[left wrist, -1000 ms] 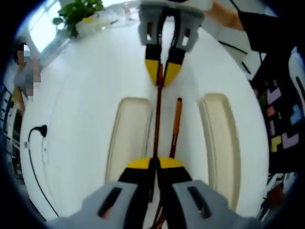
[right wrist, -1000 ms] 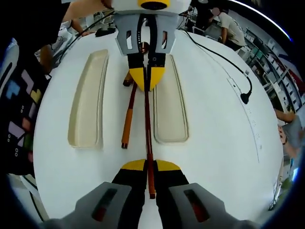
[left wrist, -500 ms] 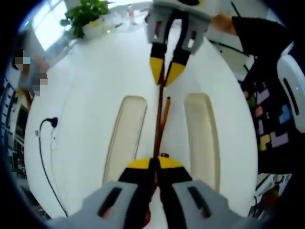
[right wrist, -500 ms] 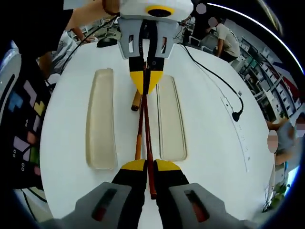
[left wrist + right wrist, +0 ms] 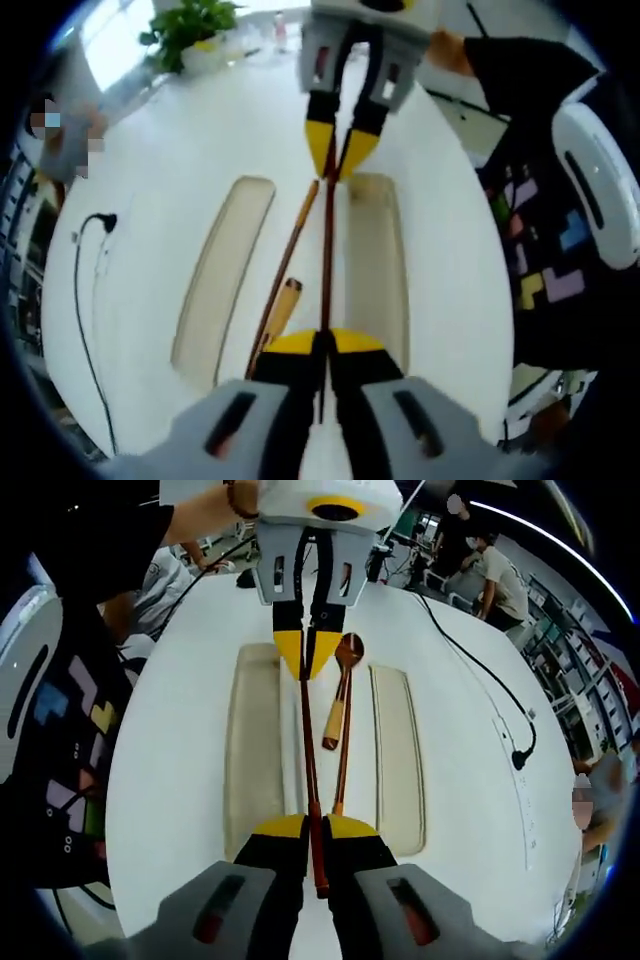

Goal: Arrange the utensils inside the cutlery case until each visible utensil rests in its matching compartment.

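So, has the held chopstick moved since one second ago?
Yes: in the right gripper view the held chopstick shifted from the right-hand tray to the left-hand tray.

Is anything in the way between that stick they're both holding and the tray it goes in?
Nothing visible. The dark chopstick, held at both ends, hangs over the edge of one tray half; the spoon lies beside it.
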Available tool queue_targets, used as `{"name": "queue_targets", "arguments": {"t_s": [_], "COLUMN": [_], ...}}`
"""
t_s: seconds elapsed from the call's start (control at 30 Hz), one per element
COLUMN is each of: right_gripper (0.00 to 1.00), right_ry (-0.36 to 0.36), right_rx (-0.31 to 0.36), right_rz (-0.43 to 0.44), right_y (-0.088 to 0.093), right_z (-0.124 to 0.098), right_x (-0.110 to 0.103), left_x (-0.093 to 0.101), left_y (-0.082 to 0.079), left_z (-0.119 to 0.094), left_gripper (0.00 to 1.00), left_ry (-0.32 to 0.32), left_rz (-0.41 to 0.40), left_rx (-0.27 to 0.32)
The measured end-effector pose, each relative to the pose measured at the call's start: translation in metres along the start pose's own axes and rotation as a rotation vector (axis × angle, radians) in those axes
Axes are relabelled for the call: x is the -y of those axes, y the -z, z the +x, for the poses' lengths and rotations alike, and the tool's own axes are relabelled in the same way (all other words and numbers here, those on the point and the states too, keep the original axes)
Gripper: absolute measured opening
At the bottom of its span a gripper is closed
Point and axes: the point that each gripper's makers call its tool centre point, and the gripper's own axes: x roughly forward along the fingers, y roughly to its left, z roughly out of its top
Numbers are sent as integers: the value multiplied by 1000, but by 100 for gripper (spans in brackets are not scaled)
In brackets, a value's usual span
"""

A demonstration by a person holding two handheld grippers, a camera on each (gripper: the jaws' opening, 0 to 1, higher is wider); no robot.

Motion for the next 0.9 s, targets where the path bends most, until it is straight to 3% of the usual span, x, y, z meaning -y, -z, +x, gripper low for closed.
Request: {"name": "queue_targets", "arguments": {"t_s": [0.53,0.9], "right_gripper": [4,4], "right_ry": [-74,-149], "right_rx": [-5,-16], "right_rz": [20,82], "right_y": [-2,5], "right_z": [13,25], "right_x": [-30,-45], "left_x": [27,39], "left_y": [20,26], "left_z": [10,21], "left_gripper": [3,3], "left_ry": [64,109], "left_rz": [-39,-66], "left_rx": [11,22]}}
